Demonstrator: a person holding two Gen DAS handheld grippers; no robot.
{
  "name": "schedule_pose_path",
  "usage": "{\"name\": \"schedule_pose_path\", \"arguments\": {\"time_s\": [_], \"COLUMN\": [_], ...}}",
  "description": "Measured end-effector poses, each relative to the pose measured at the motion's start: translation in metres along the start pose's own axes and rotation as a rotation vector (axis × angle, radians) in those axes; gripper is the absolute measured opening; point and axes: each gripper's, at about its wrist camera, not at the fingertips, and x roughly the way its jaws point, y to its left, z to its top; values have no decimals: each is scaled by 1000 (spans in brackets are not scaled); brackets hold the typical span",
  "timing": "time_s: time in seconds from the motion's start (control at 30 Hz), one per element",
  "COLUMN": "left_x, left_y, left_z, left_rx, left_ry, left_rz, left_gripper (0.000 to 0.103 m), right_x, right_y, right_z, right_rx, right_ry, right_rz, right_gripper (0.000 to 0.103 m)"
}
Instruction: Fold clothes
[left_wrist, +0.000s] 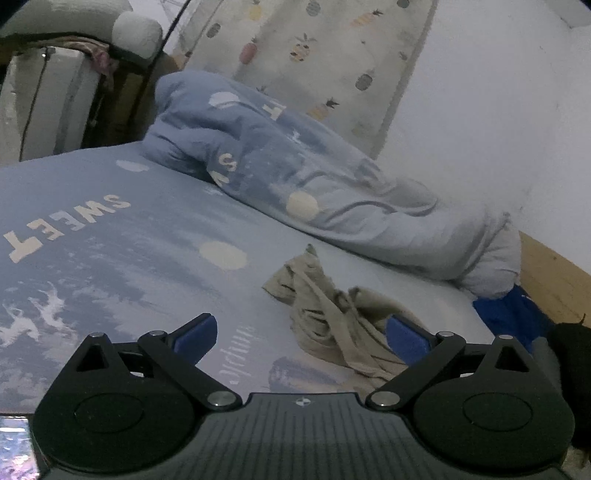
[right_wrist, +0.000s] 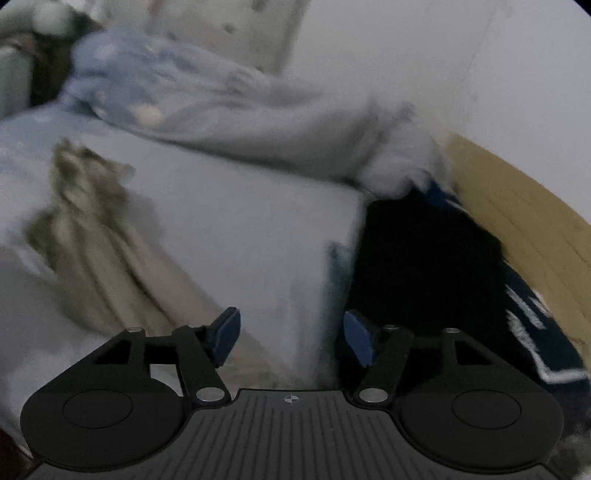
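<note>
2 grippers, both spread wide with nothing between the pads — my left gripper (left_wrist: 301, 338) hangs just over the crumpled beige garment (left_wrist: 332, 321) on the blue bedsheet (left_wrist: 147, 258). My right gripper (right_wrist: 291, 341) sits above the sheet's edge, garment (right_wrist: 85, 236) off to its left, dark clothes (right_wrist: 424, 258) right. Right view's blurry.

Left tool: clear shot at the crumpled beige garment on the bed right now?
Probably yes. The left tool is open with nothing between its fingers, and the beige garment lies on the blue bedsheet directly ahead, slightly toward its right finger. Nothing covers it; the rolled duvet sits behind.
</note>
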Motion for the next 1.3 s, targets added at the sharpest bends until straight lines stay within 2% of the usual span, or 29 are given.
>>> {"name": "schedule_pose_path", "arguments": {"time_s": [0.17, 0.33, 0.4, 0.5, 0.63, 0.7, 0.73, 0.77, 0.9, 1.0, 1.1, 1.3], "left_x": [11, 21, 26, 32, 41, 42, 44, 47, 53, 55, 55, 49], "left_y": [-7, -5, -2, 3, 10, 0, -1, -2, -6, -15, -27, -50], "left_z": [-4, -4, -3, -2, 0, -4, -5, -6, -8, -9, -11, -20], "left_rx": [-6, -24, -38, -59, -87, -88, -85, -83, -84, -87, -65, 47], "left_ry": [9, 9, 9, 9, 10, 14, 18, 23, 32, 25, 14, 9], "left_rz": [-12, 8, 18, 32, 51, 61, 63, 62, 48, 7, -43, -159], "left_gripper": [102, 102, 102, 102, 100, 100, 100, 100, 100, 100, 100, 100], "right_x": [24, 73, 96, 129, 175, 193, 199, 204, 198, 178, 147, 82], "right_y": [65, 138, 167, 191, 218, 217, 217, 214, 183, 143, 104, 40], "right_z": [36, 92, 111, 139, 163, 164, 165, 164, 158, 146, 123, 55], "right_rx": [-84, -204, -257, -311, -366, -375, -371, -361, -267, -178, -105, 19], "right_ry": [-105, -148, -158, -154, -116, -100, -94, -95, -138, -146, -142, -92], "right_rz": [205, 362, 407, 449, 451, 451, 452, 458, 470, 471, 452, 376], "right_gripper": [72, 72, 70, 68, 57, 41, 19, 4, 3, 3, 3, 3]}}
